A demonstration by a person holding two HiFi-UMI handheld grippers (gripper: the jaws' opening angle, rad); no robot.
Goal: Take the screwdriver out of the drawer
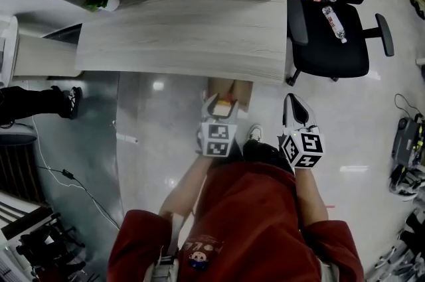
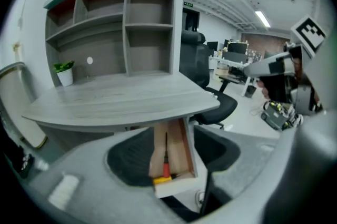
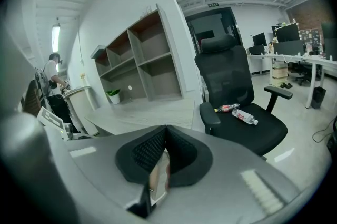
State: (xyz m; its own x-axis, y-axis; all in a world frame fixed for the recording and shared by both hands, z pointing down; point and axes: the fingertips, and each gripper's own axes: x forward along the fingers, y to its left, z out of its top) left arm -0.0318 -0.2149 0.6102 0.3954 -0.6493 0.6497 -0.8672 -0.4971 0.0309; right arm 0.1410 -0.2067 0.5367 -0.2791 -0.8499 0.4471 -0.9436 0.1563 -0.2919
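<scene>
Two grippers hang in front of the person, short of the desk (image 1: 186, 35). The left gripper (image 1: 222, 103) has its jaws wide apart with nothing between them, and it looks straight into the open drawer (image 2: 179, 186) under the desk edge. The right gripper (image 1: 293, 105) has its jaws pressed together at the tips and holds nothing. It waits to the side, apart from the drawer.

I think the risk is mostly in the reach. The drawer is narrow, so open jaws coming down across it could knock on the side walls. They could also push the front board and slide the drawer back in — no gripper steadies it. The screwdriver (image 2: 166, 157) is slim, and a grip on the thin black shaft could slip or let it tip, so the red handle seems the safer place. But the handle end seems to touch a small yellow item (image 2: 162, 179) at the front, and the jaws could catch that together with it.

Inside the drawer I see only these two things: the screwdriver lying lengthwise with its handle toward the front, and the yellow item at the front board. The compartments of the shelf unit (image 2: 126, 28) on the desk look bare from here — only a potted plant (image 2: 64, 72) stands at its left end, on the desk top.
</scene>
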